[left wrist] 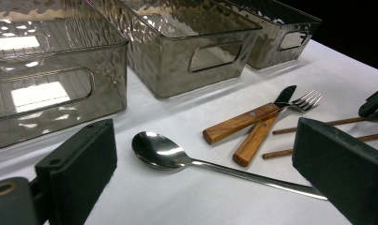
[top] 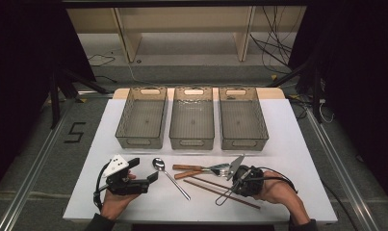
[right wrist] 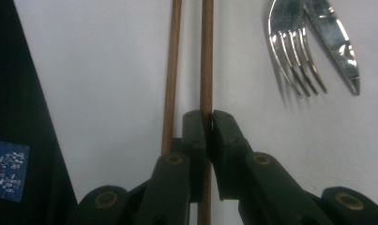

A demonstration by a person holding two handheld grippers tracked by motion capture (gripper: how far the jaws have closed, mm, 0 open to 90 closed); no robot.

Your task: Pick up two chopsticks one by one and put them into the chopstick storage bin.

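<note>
From the high view, all three bins near the table's far edge are empty. My left gripper stands wide apart by the spoon. My right gripper is clamped on one chopstick lying near the front edge; sorting is barely begun.

The spoon was polished metal, mirror-bright. The fork and knife had glossy steel ends and smooth, varnished wooden handles. The two chopsticks were thin, matt brown wood. Three bins along the table's far edge were smoky clear plastic, dimpled and shiny. The table wore a matt white surface. The right gripper had matt black pads.
</note>
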